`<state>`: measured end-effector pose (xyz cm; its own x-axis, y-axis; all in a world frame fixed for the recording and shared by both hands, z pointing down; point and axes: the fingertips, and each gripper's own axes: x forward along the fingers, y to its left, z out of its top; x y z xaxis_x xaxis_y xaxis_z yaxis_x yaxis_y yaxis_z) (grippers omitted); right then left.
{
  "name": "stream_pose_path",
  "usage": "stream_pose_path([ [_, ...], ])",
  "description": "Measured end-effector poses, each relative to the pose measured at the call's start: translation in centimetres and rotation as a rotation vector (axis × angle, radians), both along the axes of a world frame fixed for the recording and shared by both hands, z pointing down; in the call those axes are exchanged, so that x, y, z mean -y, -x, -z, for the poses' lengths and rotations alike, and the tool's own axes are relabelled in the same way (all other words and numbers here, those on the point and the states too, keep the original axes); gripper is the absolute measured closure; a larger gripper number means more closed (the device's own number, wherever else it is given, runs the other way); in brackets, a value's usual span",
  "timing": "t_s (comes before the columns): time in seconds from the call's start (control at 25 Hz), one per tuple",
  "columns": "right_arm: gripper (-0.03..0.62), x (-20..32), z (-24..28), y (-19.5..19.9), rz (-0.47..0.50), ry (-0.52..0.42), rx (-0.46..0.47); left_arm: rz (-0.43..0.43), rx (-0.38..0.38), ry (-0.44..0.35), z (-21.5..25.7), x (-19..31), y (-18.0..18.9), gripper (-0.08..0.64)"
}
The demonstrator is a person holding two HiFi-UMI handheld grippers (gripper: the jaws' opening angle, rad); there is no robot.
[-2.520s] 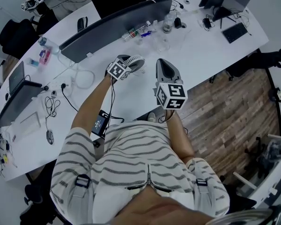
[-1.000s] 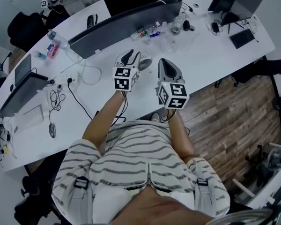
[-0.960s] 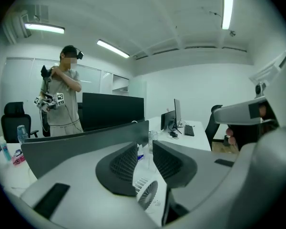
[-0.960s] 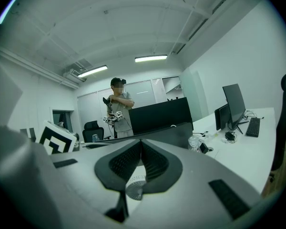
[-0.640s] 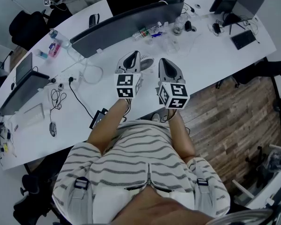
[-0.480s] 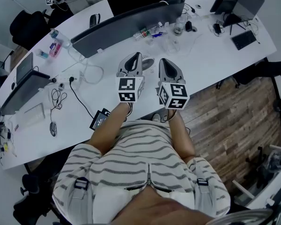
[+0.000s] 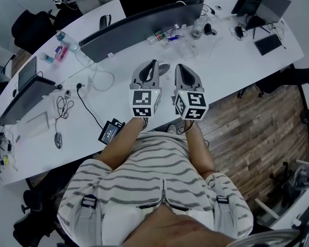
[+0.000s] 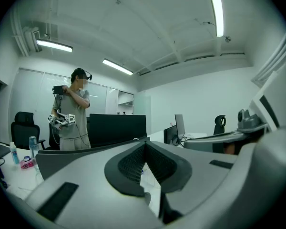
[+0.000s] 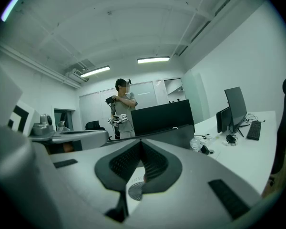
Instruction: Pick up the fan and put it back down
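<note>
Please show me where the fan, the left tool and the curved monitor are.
fan (image 9: 135, 191): right gripper view, on its round grille.
left tool (image 7: 154, 62): head view, at its closed tips.
curved monitor (image 7: 139, 27): head view, on its dark back.

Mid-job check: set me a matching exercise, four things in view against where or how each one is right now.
1. small white round fan
2. left gripper
3. wide curved dark monitor
4. black office chair

a. jaws shut, nothing between them
b. off the white table, beyond its far side
c. on the table, seen below right gripper
d. upright on the table, behind the fan

Pairs: 1-c, 2-a, 3-d, 4-b.
</note>
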<state>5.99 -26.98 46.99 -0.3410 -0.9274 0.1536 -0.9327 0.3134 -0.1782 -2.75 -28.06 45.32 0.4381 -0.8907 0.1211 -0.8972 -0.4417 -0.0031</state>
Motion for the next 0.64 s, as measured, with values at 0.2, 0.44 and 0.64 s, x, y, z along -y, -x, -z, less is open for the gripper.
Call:
stream_pose_path([
  [0.2,0.581,-0.2,0.2,0.1,0.005,-0.005,0.000,0.000,0.004,-0.008,0.3,-0.5,-0.3,0.552],
  [0.44,0.581,-0.6,0.4,0.0,0.003,-0.019,0.002,0.011,-0.001,-0.006,0.2,-1.4,-0.3,0.552],
  [0.64,0.581,-0.8,0.6,0.1,0.000,-0.024,-0.002,0.016,-0.007,-0.007,0.4,-1.5,0.0,0.552],
])
